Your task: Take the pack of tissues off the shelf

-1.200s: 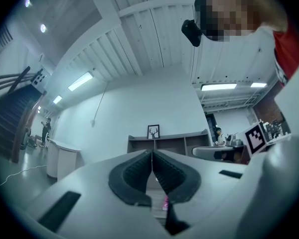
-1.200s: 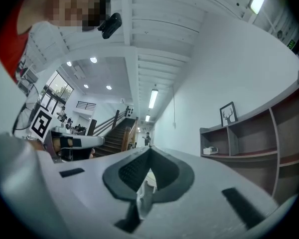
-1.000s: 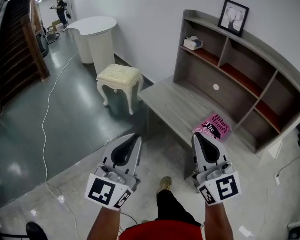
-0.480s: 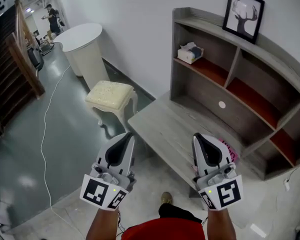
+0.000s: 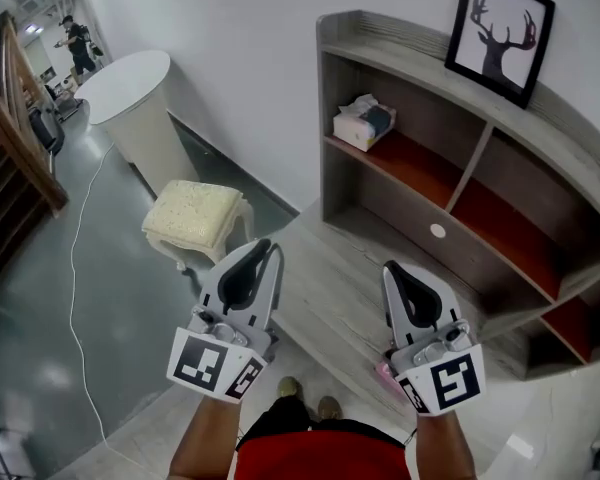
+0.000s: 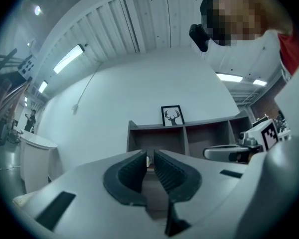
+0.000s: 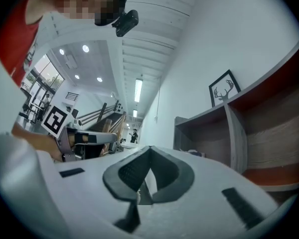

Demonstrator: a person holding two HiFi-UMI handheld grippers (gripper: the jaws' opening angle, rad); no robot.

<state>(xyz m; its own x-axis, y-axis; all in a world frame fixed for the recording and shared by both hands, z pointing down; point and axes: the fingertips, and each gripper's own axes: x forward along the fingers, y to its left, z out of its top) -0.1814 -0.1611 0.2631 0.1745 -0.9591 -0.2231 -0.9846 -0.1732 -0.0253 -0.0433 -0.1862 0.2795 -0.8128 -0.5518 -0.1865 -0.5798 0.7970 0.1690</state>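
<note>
The tissue pack [image 5: 363, 123], white with a blue panel, lies on the red-brown board of the upper left compartment of the grey shelf unit [image 5: 325, 88]. My left gripper [image 5: 263, 251] and right gripper [image 5: 395, 271] are held side by side over the low desk top [image 5: 325, 278], well short of the pack and below it. Both are shut with nothing in them. In the right gripper view the pack [image 7: 194, 153] shows small beyond the closed gripper [image 7: 149, 151]. The left gripper [image 6: 149, 156] points at the shelf unit [image 6: 189, 133].
A framed deer picture [image 5: 500, 33] stands on top of the shelf unit. A cream stool [image 5: 195, 213] and a white round counter [image 5: 130, 98] stand to the left, with a cable [image 5: 80, 268] on the floor. A pink book [image 5: 385, 373] peeks from under the right gripper.
The shelf unit has come closer and larger in view, and both grippers have advanced over the desk. The pink book is now mostly hidden. Both grippers stay shut.
</note>
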